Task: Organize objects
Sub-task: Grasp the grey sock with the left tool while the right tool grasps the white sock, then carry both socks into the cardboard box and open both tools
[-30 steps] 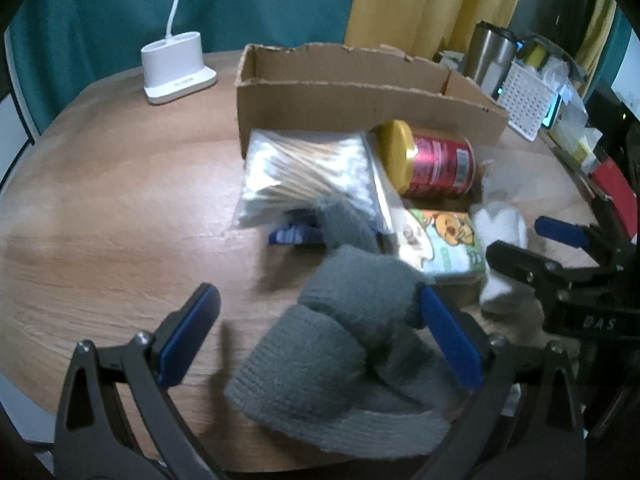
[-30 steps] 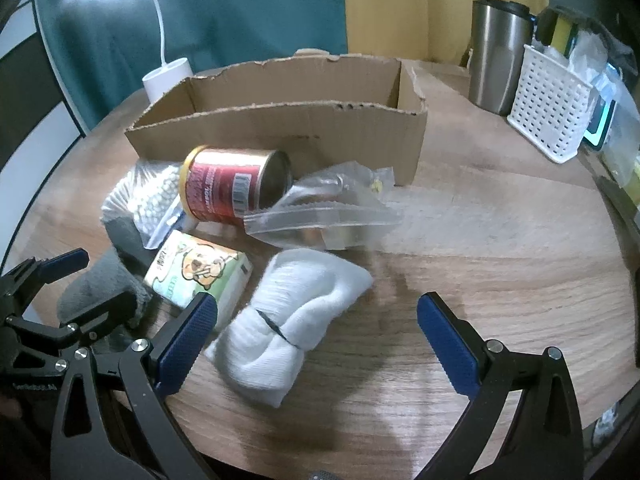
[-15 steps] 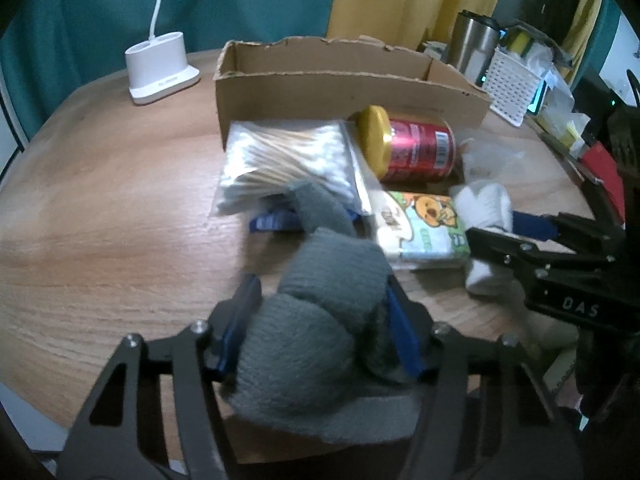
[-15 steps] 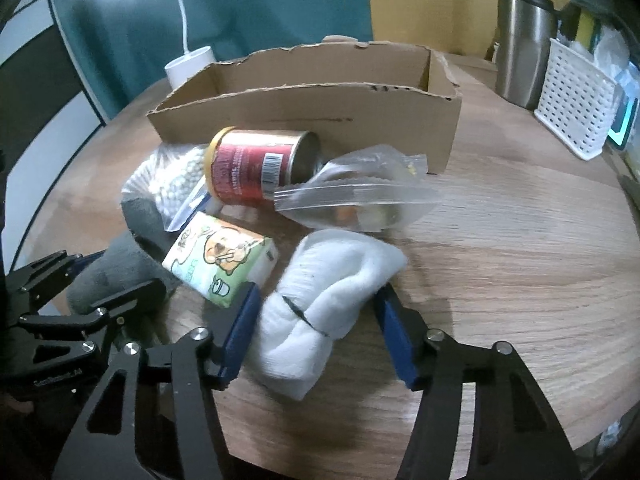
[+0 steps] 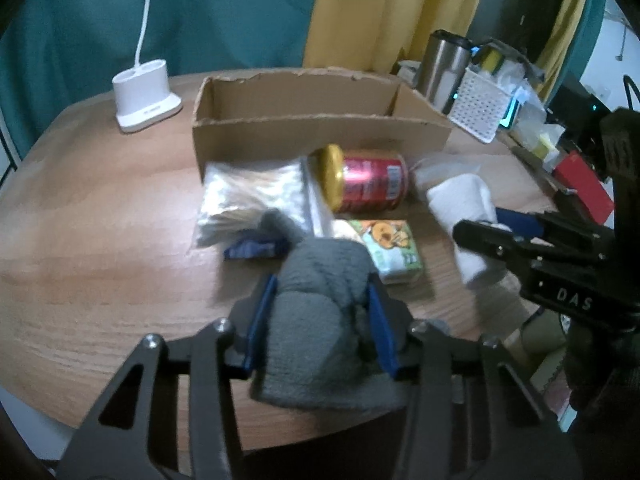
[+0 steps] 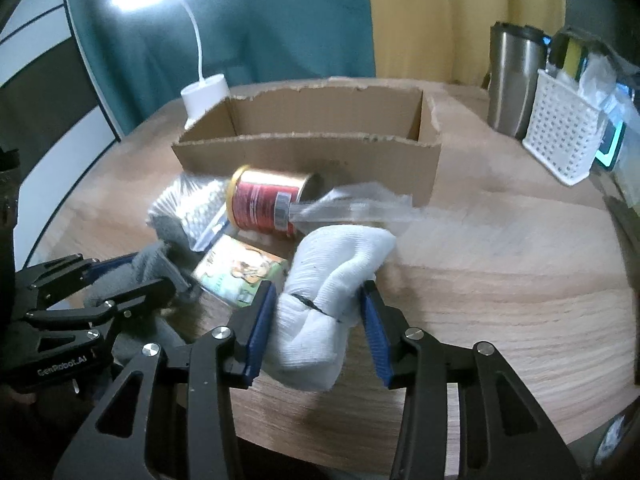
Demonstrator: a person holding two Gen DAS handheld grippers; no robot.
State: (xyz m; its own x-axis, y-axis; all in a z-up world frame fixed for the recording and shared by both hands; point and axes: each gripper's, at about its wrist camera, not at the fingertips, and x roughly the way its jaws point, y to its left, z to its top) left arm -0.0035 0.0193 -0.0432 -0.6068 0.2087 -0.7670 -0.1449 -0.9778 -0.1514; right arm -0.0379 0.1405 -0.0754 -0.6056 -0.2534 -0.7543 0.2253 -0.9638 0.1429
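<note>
Both grippers were loaded at this point. My left gripper (image 5: 320,316) had its blue pads pressed into the sides of the grey sock bundle (image 5: 320,320), jaws drawn in tight around it, and the bundle looked raised off the wooden table (image 5: 100,240), though blur made that hard to be sure of. My right gripper (image 6: 318,320) had the white sock roll (image 6: 332,284) between its pads; the left pad was against the cloth and the right one touched the roll's edge, so I judged it a grasp, if a looser one.

And the box? The cardboard box (image 6: 308,160) stood at the far side of the pile, and as far as I could see into it, nothing was inside. So I judged the tidying barely begun: two soft things picked, none delivered.

Plenty was left on the table. The red can (image 5: 364,184) lay on its side just in front of the box wall. The bag of cotton swabs (image 5: 252,200) lay beside it on the left, and the clear zip bag (image 6: 352,208) poked out on the other side. The little cartoon packet (image 5: 392,248) sat near my grey bundle, with a blue wrapper (image 5: 250,249) half tucked under the swab bag.

I expected both socks to go over that front wall next.
</note>
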